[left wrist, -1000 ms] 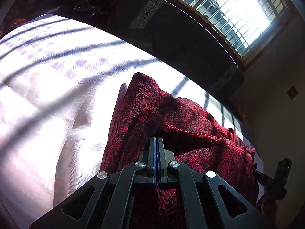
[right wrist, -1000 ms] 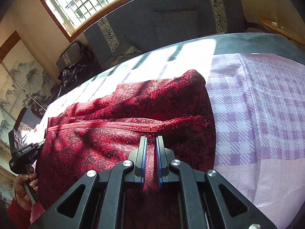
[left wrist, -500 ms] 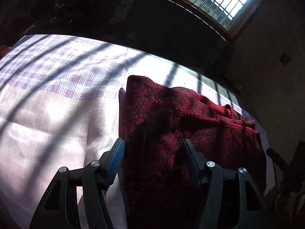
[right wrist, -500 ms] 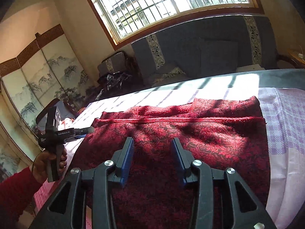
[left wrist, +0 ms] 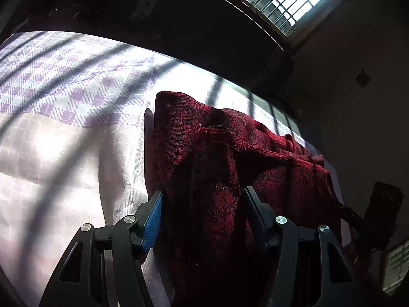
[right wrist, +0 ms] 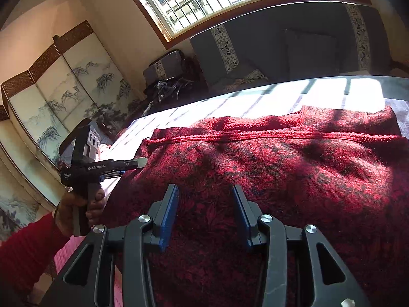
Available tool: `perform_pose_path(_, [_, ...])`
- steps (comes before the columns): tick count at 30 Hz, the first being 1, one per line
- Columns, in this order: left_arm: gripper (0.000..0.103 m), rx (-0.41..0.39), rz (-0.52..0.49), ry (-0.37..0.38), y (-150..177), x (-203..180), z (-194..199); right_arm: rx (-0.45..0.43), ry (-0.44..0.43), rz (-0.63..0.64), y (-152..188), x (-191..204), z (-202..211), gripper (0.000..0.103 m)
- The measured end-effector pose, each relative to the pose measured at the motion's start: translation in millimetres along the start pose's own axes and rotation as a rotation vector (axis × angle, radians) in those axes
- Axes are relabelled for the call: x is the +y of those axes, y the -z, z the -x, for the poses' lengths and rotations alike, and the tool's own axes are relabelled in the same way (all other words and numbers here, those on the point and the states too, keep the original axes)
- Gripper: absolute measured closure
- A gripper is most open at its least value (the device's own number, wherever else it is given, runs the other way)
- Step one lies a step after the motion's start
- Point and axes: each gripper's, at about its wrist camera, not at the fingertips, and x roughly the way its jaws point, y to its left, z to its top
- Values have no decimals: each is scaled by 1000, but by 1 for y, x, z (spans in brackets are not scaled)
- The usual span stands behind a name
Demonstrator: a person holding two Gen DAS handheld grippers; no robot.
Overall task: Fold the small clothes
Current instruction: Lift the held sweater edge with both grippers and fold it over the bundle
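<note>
Red knitted garment [right wrist: 268, 179] lies folded on the bed [left wrist: 64, 153], over a lilac checked sheet. In the right wrist view it fills the centre and right of the frame; a corded hem line runs across it in the upper half, with a second layer of the knit showing beyond that line. In the left wrist view the same garment takes up the centre and lower right, its near edge standing slightly raised off the sheet.

My right tongs [right wrist: 203, 212]: jaws apart and opening at this moment, blue pads clear of the cloth on both sides. The garment sits in the gap between them in the frame, but nothing is pinched.

My left tongs [left wrist: 202, 217]: jaws set moderately wide. Left pad sits at the garment's left edge, right finger is over the knit; the fabric between them is not gripped as far as I can see. In the right wrist view these tongs appear at left of frame, held by a hand [right wrist: 76, 209] with a red sleeve, tips just at the garment's left edge.

Window-bar shadows stripe the sheet. A painted folding screen [right wrist: 58, 97] stands at upper left of the right view.
</note>
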Motion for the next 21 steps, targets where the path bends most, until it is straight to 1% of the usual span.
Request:
perform_pose_path(3, [43, -42, 39, 67, 2, 13, 3, 10, -12, -26, -7, 0, -6, 61])
perform_pose_path(5, [51, -54, 20, 64, 3, 16, 4, 32, 6, -29, -14, 0, -14, 61])
perform_pose_path(6, [52, -52, 9, 60, 3, 16, 4, 48, 34, -22, -17, 1, -19, 62])
perform_pose_path(7, [53, -47, 6, 59, 3, 16, 4, 57, 58, -15, -21, 2, -23, 64])
perform_pose_path(9, [55, -39, -12, 44, 1, 14, 2, 71, 84, -8, -30, 1, -33, 81])
perform_pose_path(11, [56, -29, -44, 22, -1, 9, 0, 87, 123, -8, -37, -2, -43, 86])
perform_pose_path(13, [56, -19, -45, 18, -2, 9, -1, 87, 127, -28, -40, -8, -52, 87])
perform_pose_path(14, [55, -12, -44, 19, -3, 9, -1, 106, 141, -36, -39, -12, -60, 89])
perform_pose_path(15, [55, -7, -45, 21, -4, 9, -1, 149, 143, -48, -34, -18, -71, 90])
perform_pose_path(16, [53, -2, -51, 27, -5, 10, -2, 162, 123, -64, -29, -22, -79, 91])
perform_pose_path(17, [50, 6, -61, 33, -6, 9, -2, 136, 112, -77, -28, -24, -76, 92])
perform_pose_path(18, [48, 12, -73, 37, -7, 9, -3, 144, 107, -82, -29, -25, -76, 92])
perform_pose_path(20, [42, 11, -106, 20, -9, 5, -4, 141, 96, -84, -27, -27, -75, 92])
perform_pose_path(21, [41, 9, -123, 10, -10, 3, -6, 141, 90, -90, -27, -28, -76, 92])
